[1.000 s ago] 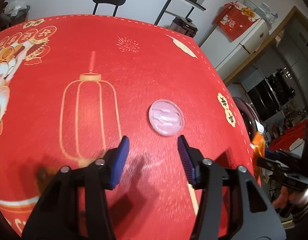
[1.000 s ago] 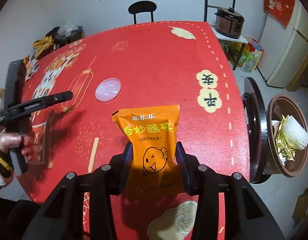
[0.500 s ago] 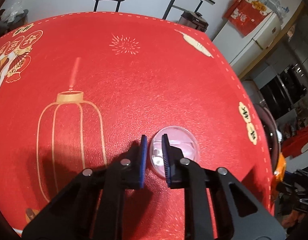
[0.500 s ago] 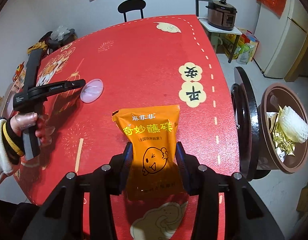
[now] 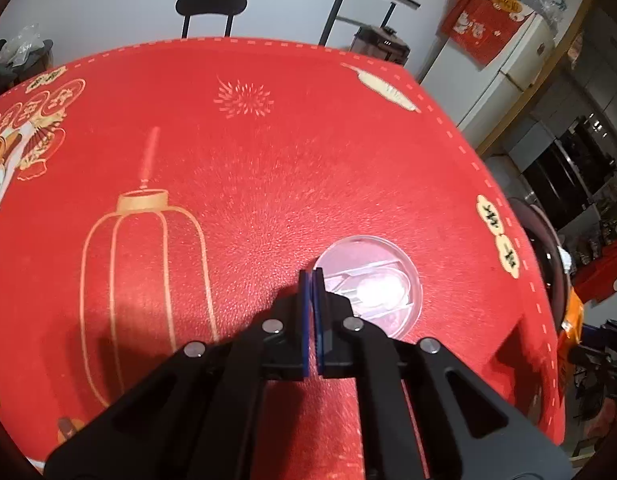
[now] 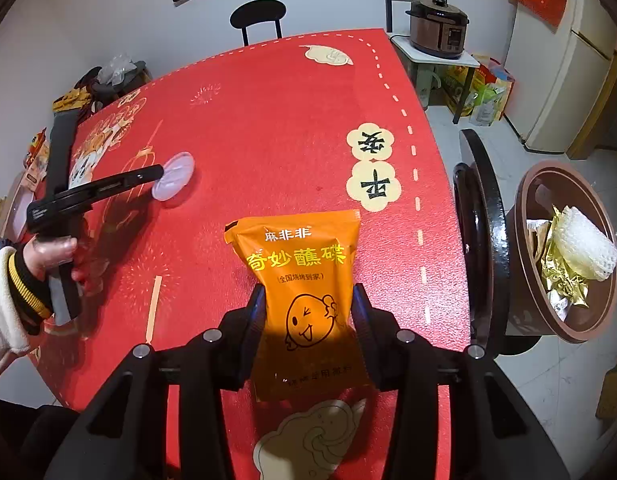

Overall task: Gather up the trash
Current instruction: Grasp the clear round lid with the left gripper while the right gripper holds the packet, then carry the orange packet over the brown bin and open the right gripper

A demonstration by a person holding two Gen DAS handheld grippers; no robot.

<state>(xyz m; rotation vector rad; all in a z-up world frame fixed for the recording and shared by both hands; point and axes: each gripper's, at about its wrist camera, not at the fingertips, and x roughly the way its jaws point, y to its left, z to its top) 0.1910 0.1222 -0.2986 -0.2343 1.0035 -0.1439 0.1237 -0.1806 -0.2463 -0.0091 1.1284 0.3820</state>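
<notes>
1. The right gripper point(image 6: 308, 312) sits low over the near edge of the red table point(image 6: 268, 128), pointing across it. Its 2 jaws press on either side of an orange snack packet point(image 6: 304, 280), which stands upright between them with its printed face toward the camera.

2. To the right of that packet, off the table edge, a brown trash bin point(image 6: 520, 280) stands on the floor with its black lid point(image 6: 484, 216) tipped up. Gold foil and white foam netting lie inside.

3. The left gripper point(image 5: 312, 280) reaches out level over the table. Its 2 blue jaws are pinched together on the near left rim of a clear round plastic lid point(image 5: 372, 284).

4. From the right wrist camera, that gripper shows side-on at the far left, its tip touching the lid, which looks tilted up off the cloth. The left hand point(image 6: 52, 252), in a white sleeve with a black and yellow cuff, grips the handle.

5. A thin pale stick point(image 6: 153, 308) lies flat on the cloth between the 2 grippers.

6. Beyond the table stand a black stool point(image 6: 258, 16) and a rice cooker point(image 6: 438, 28) on a small side table.
</notes>
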